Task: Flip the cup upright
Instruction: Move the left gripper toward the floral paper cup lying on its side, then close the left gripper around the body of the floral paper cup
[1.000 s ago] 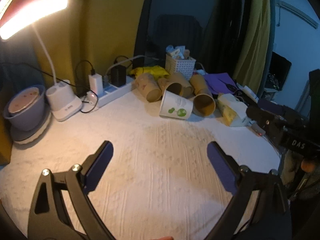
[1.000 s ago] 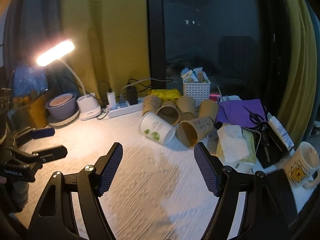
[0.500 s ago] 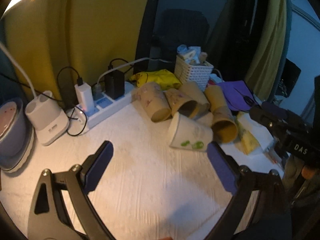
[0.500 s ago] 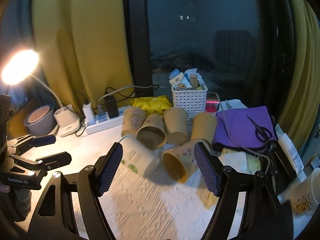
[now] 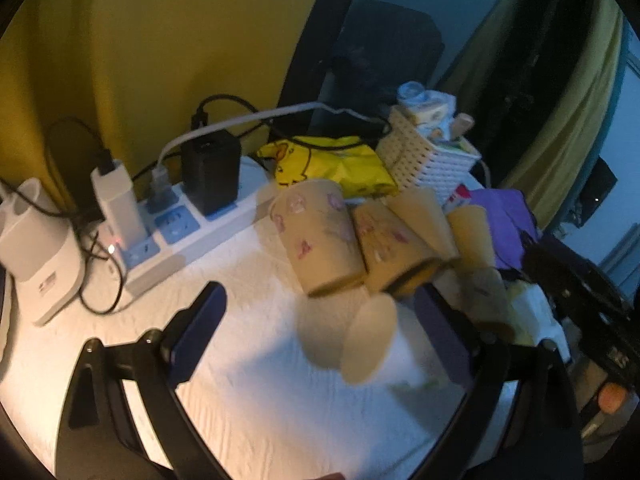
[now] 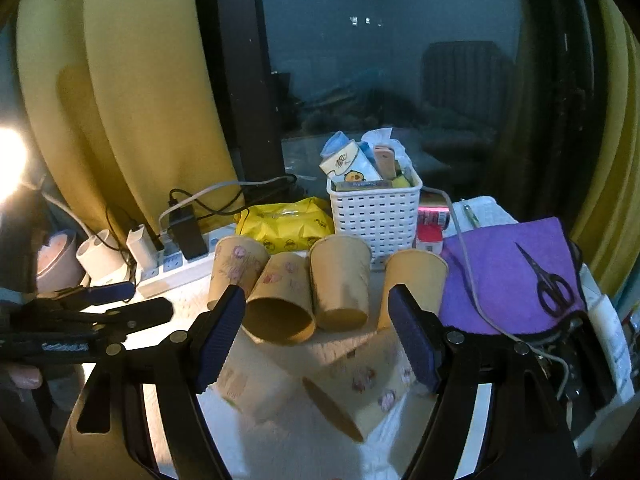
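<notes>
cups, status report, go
Left gripper open, right gripper open, both empty. Cups lying on sides in a pile, none upright. Power strip and basket crowd behind.

The cups (image 6: 278, 300) look like matt brown paper, some printed with faint pink figures. They lie on a white cloth (image 6: 280, 432) with a woven, ribbed texture. Behind the cups stands a white plastic basket (image 6: 374, 216) with a perforated wall; beside it a glossy yellow plastic packet (image 6: 286, 222). Right of the basket lies matt purple cloth (image 6: 500, 276) bearing dark metal scissors (image 6: 548, 284).
</notes>
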A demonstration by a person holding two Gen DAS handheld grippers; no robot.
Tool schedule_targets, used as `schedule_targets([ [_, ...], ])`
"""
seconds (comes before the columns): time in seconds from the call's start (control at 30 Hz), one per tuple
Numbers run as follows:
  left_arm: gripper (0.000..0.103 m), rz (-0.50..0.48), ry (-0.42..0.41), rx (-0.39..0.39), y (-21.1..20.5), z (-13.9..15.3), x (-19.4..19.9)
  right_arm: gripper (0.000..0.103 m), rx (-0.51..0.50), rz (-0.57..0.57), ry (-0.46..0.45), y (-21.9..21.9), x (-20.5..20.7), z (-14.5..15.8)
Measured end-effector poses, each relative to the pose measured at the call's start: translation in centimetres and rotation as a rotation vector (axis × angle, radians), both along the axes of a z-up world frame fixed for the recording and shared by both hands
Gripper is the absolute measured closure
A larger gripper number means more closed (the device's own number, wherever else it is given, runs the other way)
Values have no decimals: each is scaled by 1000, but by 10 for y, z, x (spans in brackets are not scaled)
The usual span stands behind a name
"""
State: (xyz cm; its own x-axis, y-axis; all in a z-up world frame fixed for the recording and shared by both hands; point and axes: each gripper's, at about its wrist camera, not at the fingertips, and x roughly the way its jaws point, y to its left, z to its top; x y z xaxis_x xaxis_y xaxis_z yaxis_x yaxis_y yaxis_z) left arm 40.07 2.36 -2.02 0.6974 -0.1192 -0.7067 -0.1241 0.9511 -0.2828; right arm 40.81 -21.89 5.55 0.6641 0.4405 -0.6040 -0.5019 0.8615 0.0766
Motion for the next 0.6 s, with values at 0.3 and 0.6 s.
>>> schedule_targets([
  [0.3,8,0,49,-23,1,-22,45,26,2,-6,24,6,29,-12],
  [0.6,19,-3,112,-92,4,-40,72,26,16,-5,50,4,42,-25],
])
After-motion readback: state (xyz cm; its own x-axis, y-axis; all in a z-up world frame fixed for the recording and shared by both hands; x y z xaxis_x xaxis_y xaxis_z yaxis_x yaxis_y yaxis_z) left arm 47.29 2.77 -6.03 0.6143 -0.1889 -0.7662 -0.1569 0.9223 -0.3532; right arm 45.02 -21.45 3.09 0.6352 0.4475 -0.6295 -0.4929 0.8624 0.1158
